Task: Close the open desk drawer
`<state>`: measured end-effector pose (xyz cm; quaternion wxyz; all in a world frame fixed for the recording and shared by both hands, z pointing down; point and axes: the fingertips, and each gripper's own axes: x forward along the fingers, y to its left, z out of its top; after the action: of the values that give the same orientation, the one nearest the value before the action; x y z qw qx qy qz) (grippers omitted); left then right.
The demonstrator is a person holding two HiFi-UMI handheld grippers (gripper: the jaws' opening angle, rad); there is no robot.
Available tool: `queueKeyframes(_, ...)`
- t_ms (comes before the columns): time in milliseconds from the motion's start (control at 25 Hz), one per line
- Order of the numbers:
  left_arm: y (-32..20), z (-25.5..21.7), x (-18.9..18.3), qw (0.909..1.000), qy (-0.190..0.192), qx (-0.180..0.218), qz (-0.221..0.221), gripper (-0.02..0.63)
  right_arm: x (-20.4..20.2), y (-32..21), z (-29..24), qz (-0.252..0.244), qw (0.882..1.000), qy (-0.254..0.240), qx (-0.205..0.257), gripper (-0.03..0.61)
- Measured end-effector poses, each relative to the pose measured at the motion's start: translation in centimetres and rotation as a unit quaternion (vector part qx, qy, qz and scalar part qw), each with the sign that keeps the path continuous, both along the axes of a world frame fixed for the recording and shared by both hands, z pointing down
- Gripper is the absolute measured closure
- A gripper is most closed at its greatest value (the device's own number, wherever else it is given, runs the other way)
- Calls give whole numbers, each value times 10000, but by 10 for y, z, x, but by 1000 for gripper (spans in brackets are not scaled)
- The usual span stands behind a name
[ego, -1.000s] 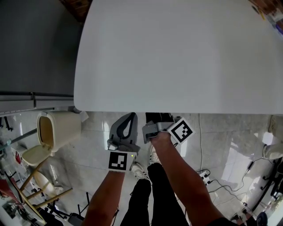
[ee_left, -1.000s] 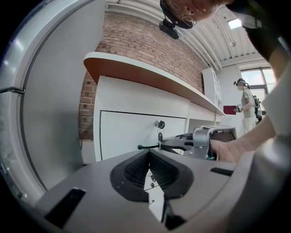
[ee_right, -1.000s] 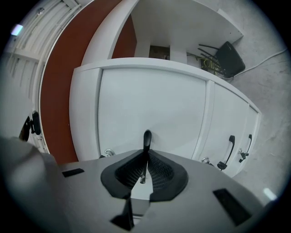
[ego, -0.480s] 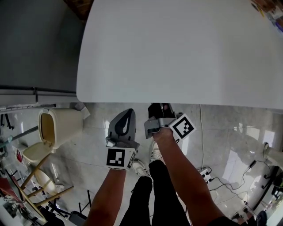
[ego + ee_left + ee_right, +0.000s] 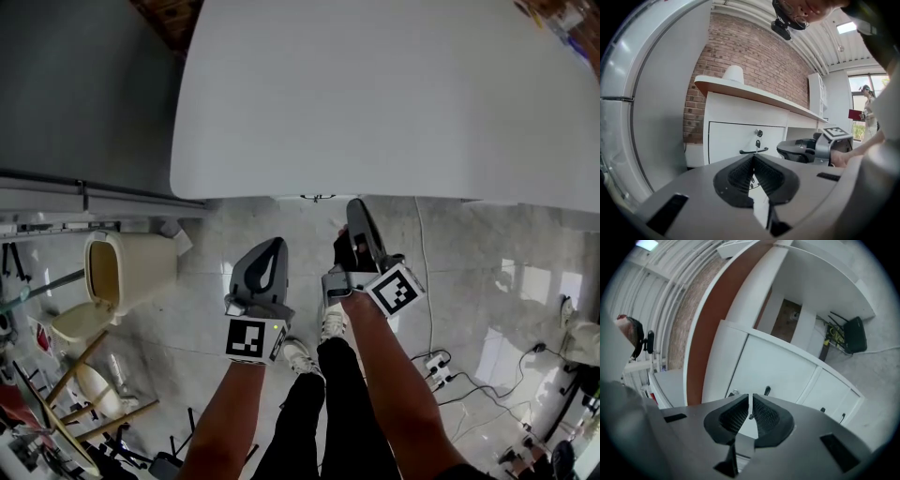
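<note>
Marble floor underfoot, white bench (image 5: 375, 94) ahead, drawer (image 5: 731, 138) under its left end looking flush or nearly so. Held left gripper (image 5: 753, 157) and right gripper (image 5: 357, 208) near it, jaws of both closed on nothing; best pressed squarely beside the handle (image 5: 752, 151), clear of the dangling key (image 5: 758, 142). Noted beige bin (image 5: 117, 272) at left and floor cables (image 5: 441, 370) at right, neither in the way.

Office-type workroom: white counter (image 5: 375, 94) ahead of my left fingers (image 5: 740, 176), brick wall (image 5: 754, 56) behind it, power strip (image 5: 433, 367) on tiled floor (image 5: 469, 281).
</note>
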<state>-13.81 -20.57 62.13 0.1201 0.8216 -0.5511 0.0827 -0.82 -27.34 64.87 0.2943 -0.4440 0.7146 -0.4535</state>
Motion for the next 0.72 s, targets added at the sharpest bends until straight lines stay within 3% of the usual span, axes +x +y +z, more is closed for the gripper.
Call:
queueKeyframes(200,29,-11,14,9998,62,-13,178,606,-12,47,-26,-320,9911,1212,445,536)
queueKeyframes(440,71,-46,25,9994,247,13,230,606,-12,128,-68,-803,9500,2842,1015,537)
queueKeyframes(720,123,-124,38,9987,172,186,447,606,10,199,-160,-815,9097,3829,1384,543)
